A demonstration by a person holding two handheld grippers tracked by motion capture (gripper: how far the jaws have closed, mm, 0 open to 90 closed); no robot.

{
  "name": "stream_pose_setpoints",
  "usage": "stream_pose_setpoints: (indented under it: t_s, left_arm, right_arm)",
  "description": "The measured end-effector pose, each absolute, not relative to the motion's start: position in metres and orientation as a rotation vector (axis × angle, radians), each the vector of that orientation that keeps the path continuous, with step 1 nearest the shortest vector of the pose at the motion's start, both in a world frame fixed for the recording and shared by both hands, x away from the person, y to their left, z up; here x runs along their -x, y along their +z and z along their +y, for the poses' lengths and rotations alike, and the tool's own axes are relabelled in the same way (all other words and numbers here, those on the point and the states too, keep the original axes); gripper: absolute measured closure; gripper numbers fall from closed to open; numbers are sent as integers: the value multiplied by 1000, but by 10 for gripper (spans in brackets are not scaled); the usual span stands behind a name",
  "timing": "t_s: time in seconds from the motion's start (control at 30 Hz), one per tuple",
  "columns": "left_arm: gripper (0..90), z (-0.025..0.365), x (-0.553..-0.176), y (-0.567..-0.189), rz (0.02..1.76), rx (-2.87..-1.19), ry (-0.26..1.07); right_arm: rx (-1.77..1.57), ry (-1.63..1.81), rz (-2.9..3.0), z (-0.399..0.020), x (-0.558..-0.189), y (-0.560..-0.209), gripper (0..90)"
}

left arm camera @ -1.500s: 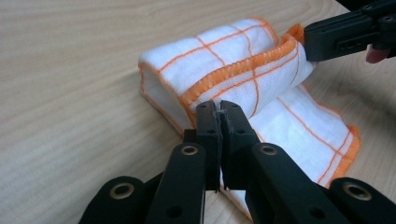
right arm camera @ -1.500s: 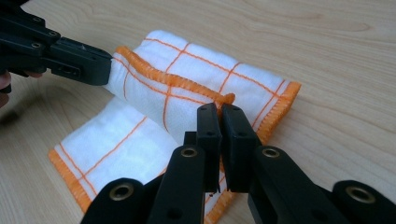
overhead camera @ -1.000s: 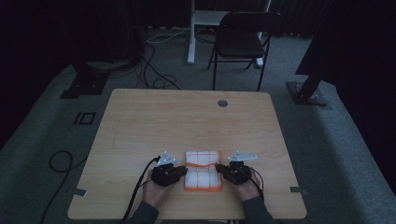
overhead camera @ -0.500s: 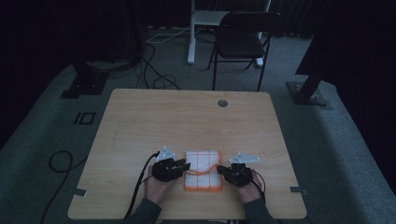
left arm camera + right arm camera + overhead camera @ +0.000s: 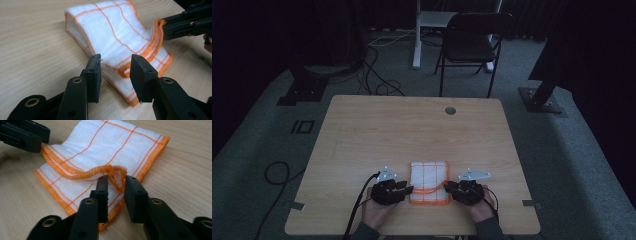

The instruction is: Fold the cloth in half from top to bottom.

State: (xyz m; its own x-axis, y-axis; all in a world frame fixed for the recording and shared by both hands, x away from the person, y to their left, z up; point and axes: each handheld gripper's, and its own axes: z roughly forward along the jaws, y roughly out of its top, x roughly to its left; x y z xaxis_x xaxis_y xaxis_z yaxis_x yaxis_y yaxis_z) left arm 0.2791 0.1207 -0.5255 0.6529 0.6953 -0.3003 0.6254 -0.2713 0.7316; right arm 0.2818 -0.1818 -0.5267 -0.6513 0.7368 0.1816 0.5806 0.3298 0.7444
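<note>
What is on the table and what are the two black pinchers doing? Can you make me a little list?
thing: white cloth with orange lines and orange edge, folded
where: near edge of the wooden table
left gripper: jaws have just been opening, apart, cloth edge between them, not pinched
right gripper: jaws have just been opening, a raised orange fold stands between them, not pressed
hands: one at each side of the cloth
behind the table: a dark chair on the floor
</note>
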Motion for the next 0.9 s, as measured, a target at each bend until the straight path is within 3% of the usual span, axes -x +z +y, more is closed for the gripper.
stream_pose_setpoints:
  t_s: [0.1, 0.57, 0.83, 0.9]
  left_arm:
    - [619, 120, -278, -527, 1029, -1977, 94]
    - [626, 112, -279, -525, 996, -1993, 119]
    - [706, 108, -279, -532, 997, -2028, 121]
    - [753, 108, -279, -533, 1001, -2031, 119]
  right_arm:
    - [-1196, 1243, 2394, -185, -276, -524, 674]
    - [-1258, 1326, 2276, -186, -275, -518, 680]
    - [-1304, 1315, 2267, -184, -282, -521, 702]
    - [-1303, 1300, 2337, -180, -283, -525, 762]
